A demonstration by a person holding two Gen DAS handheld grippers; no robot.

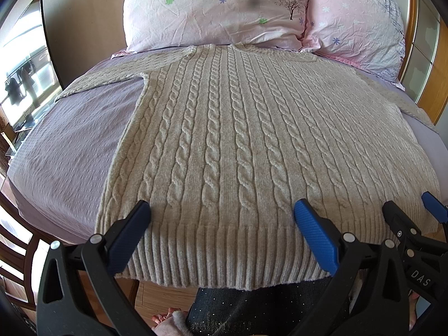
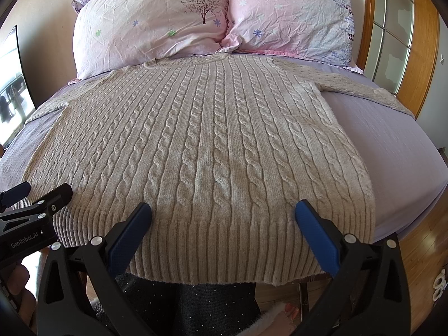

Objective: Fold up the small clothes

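Observation:
A beige cable-knit sweater (image 1: 232, 128) lies flat on the bed, collar toward the pillows, ribbed hem hanging over the near edge; it also shows in the right wrist view (image 2: 207, 140). Both sleeves are spread out sideways. My left gripper (image 1: 222, 210) is open, hovering over the hem's left half, holding nothing. My right gripper (image 2: 223, 210) is open over the hem's right half, empty. The right gripper shows in the left wrist view (image 1: 408, 210) at far right, and the left gripper shows at the right wrist view's left edge (image 2: 42, 193).
The bed has a lilac sheet (image 1: 70, 145). Two pink flowered pillows (image 1: 212, 8) lie at its head. A wooden frame with glass panels (image 2: 397, 28) stands right of the bed. A dark screen (image 1: 25, 64) leans at left. Wooden floor lies below the bed edge.

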